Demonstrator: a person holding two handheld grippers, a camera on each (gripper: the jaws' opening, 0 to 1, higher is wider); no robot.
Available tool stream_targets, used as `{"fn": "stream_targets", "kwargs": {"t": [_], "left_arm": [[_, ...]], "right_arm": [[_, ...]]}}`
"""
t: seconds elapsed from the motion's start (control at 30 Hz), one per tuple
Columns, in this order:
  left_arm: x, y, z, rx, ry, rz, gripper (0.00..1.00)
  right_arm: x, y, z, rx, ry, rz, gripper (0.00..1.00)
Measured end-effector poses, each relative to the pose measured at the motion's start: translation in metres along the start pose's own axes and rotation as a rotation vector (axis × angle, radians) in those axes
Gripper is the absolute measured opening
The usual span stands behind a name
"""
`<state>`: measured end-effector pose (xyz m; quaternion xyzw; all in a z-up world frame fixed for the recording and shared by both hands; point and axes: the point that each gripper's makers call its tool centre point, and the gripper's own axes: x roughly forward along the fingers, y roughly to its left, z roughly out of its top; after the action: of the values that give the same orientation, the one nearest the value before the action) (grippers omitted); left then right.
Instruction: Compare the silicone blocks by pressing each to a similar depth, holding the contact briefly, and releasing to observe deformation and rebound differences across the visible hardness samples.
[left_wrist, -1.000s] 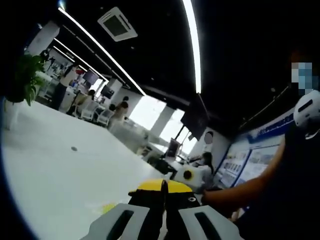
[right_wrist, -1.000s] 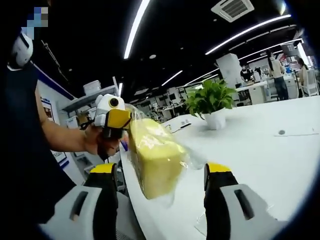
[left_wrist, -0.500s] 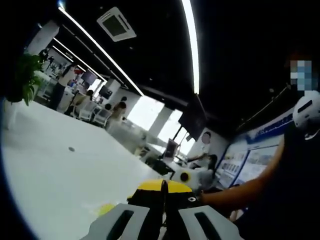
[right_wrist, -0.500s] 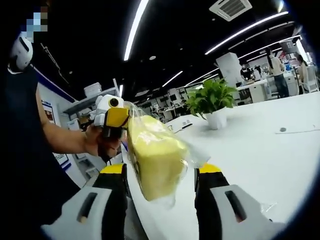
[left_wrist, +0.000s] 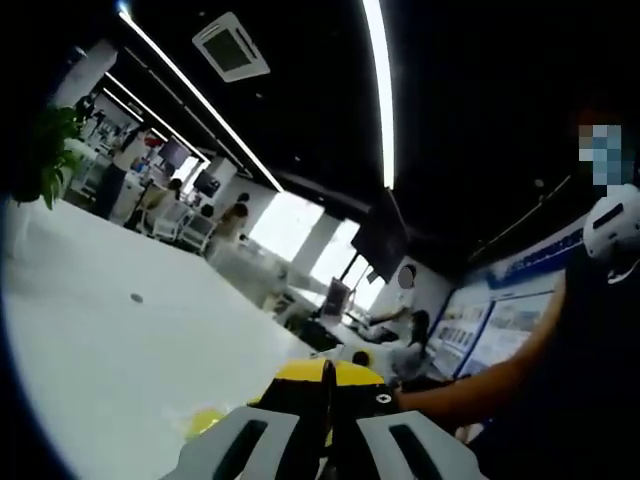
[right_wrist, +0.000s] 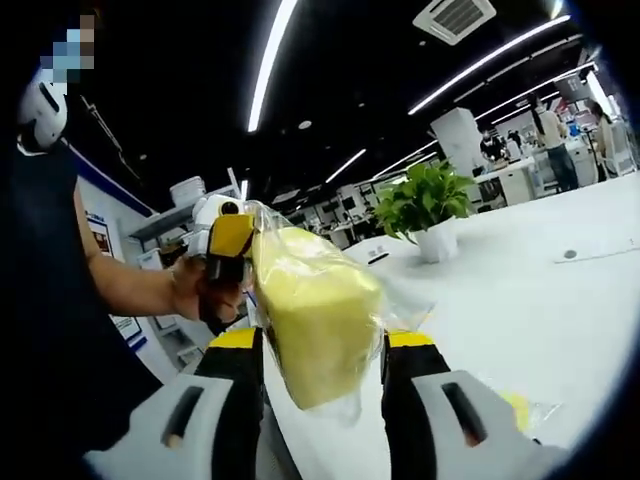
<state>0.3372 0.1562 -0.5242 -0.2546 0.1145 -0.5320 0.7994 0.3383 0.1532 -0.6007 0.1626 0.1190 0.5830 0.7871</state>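
A pale yellow silicone block (right_wrist: 315, 320) in a clear plastic bag hangs above the white table (right_wrist: 520, 300). My left gripper (right_wrist: 230, 240) pinches the bag's upper corner; in the left gripper view its yellow-tipped jaws (left_wrist: 325, 372) are pressed together. My right gripper (right_wrist: 322, 340) has its two jaws against the block's left and right sides, squeezing it between them. A second yellow piece in plastic (right_wrist: 520, 408) lies on the table beyond the right jaw, and a yellow bit (left_wrist: 200, 422) shows on the table left of the left jaws.
A potted green plant (right_wrist: 425, 200) stands on the table further back, also at the left edge (left_wrist: 45, 150). The person's forearm (left_wrist: 480, 385) reaches in from the right. Desks and people fill the office behind.
My right gripper's jaws have closed from wide apart onto the sides of the yellow block. The left gripper keeps hold of the bag.
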Motion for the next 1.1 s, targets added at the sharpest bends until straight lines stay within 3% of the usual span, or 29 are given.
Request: {"fn": "stream_targets", "kwargs": {"t": [0.2, 0.8, 0.87, 1.1], "left_arm": [[-0.002, 0.003, -0.002, -0.001, 0.009, 0.012, 0.00], [-0.004, 0.007, -0.001, -0.005, -0.001, 0.031, 0.00], [-0.006, 0.009, -0.004, -0.071, 0.006, 0.048, 0.00], [-0.011, 0.012, -0.002, -0.033, -0.011, 0.053, 0.00]], "right_arm": [[-0.001, 0.002, 0.010, 0.030, -0.044, 0.012, 0.36], [-0.003, 0.006, 0.007, 0.038, 0.008, 0.041, 0.24], [-0.003, 0.006, 0.006, 0.051, 0.021, 0.039, 0.24], [-0.003, 0.012, 0.007, 0.087, 0.032, 0.050, 0.21]]}}
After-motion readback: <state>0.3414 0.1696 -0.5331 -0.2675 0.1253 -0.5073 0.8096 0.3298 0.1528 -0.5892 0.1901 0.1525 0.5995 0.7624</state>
